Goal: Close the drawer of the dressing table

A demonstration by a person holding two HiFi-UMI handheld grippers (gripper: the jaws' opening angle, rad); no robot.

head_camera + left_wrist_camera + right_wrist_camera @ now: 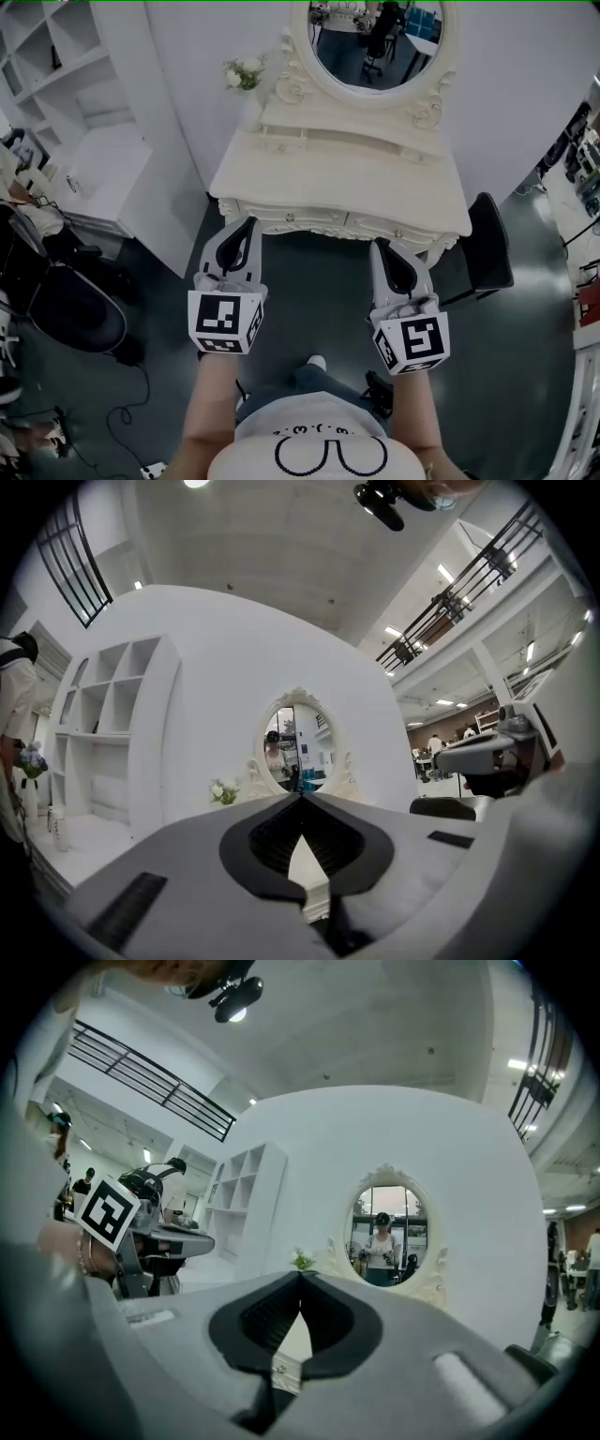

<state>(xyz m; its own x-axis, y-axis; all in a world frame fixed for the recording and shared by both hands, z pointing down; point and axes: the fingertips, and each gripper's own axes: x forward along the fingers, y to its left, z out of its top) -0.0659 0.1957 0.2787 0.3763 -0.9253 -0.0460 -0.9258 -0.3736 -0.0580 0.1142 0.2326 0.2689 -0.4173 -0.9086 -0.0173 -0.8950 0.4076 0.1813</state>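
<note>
We are holding the left gripper (pixel 246 227) and right gripper (pixel 382 247) level before the drawer (pixel 302 219) — jaws together, empty — and planning an even, square push

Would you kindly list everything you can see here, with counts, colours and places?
dressing table: one, cream, centre, against the wall
mirror: one, oval, cream frame, at the table's back
flowers: one bunch, white, left of the mirror
shelf unit: one, white, left of the table
chair: one, black, right of the table
round seat: one, black, far left
cable: one, black, floor at lower left
left tool: one, grey, shut, empty, before the table's front
right tool: one, grey, shut, empty, before the table's front
</note>
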